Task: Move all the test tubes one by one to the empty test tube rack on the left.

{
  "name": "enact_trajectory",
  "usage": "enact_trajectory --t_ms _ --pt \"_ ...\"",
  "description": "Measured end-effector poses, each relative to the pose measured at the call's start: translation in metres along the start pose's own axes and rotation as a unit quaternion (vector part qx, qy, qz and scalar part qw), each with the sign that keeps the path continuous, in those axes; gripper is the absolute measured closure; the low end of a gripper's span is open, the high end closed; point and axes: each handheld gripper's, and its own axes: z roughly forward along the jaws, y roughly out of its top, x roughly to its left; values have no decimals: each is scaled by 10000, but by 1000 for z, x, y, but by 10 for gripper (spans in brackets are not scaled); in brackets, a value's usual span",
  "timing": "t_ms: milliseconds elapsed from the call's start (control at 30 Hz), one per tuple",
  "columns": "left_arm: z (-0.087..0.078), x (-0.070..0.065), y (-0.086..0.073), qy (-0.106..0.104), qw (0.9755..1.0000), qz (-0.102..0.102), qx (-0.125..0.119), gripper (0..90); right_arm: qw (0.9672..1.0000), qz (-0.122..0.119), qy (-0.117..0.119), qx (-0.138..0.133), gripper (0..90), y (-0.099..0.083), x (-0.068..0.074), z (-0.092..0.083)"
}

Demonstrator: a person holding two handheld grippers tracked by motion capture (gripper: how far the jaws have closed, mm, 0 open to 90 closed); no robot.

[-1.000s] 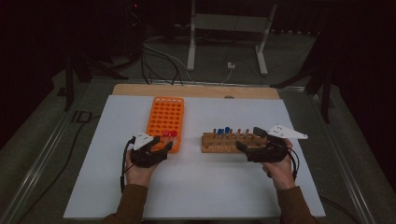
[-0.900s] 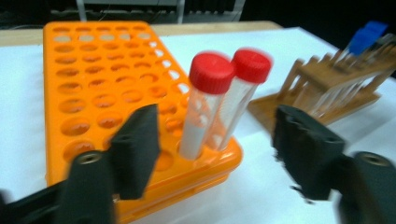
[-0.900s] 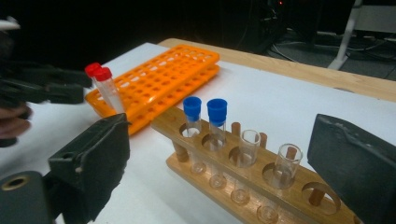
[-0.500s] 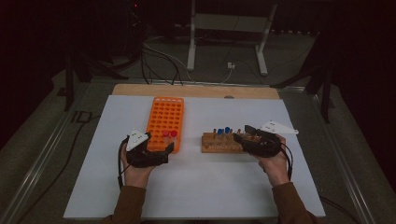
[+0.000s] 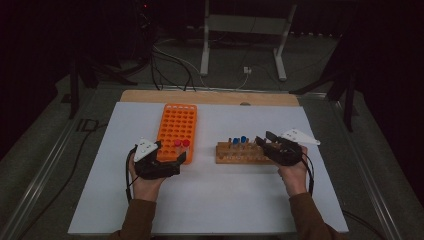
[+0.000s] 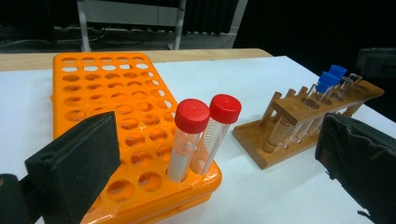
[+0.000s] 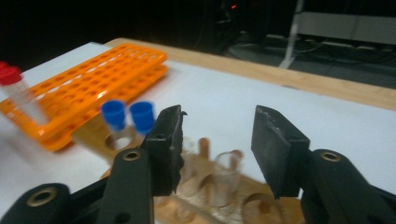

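A white table top [image 5: 210, 200] is carrying everything. On its left half an orange tube rack [image 5: 176, 127] is lying flat. At the near corner of this rack two red-capped tubes [image 6: 203, 133] are standing upright, side by side and touching each other.

To the right, well apart from the orange rack, a wooden rack [image 5: 240, 154] is standing. Two blue-capped tubes [image 7: 128, 116] are sitting in its holes toward the left end, and some clear uncapped tubes [image 7: 224, 179] are standing in the holes further along.

The left gripper [image 5: 170, 159] is resting by the near end of the orange rack. Its jaws are standing wide apart. In the left gripper view the two red-capped tubes are showing in the gap between the jaws, a little ahead of the pads, and no pad is touching them.

The right gripper [image 5: 264, 141] is hanging over the right part of the wooden rack, pointing toward its tubes. Its jaws have just been closing, yet they are apart. In the right gripper view a clear uncapped tube is standing below the gap between them, and the pads are not pressing on it.
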Motion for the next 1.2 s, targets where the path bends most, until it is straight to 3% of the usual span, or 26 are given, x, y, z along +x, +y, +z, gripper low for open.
enact_trajectory --t_ms 133,400,667,1033,1200 --pt "1 -1 0 0 10000 20 5 7 9998 32 -112 135 584 -4 -5 3" --pt "0 0 0 39 10000 25 -6 6 9994 -18 -40 352 689 -12 -4 11" --pt "1 0 0 36 10000 32 -10 6 9987 -159 -33 478 724 -18 0 15" --pt "2 -2 -1 19 10000 52 34 6 9983 -314 -76 484 756 -19 6 14" --pt "3 -3 -2 7 10000 46 34 7 9991 -262 -55 343 757 -13 4 7"
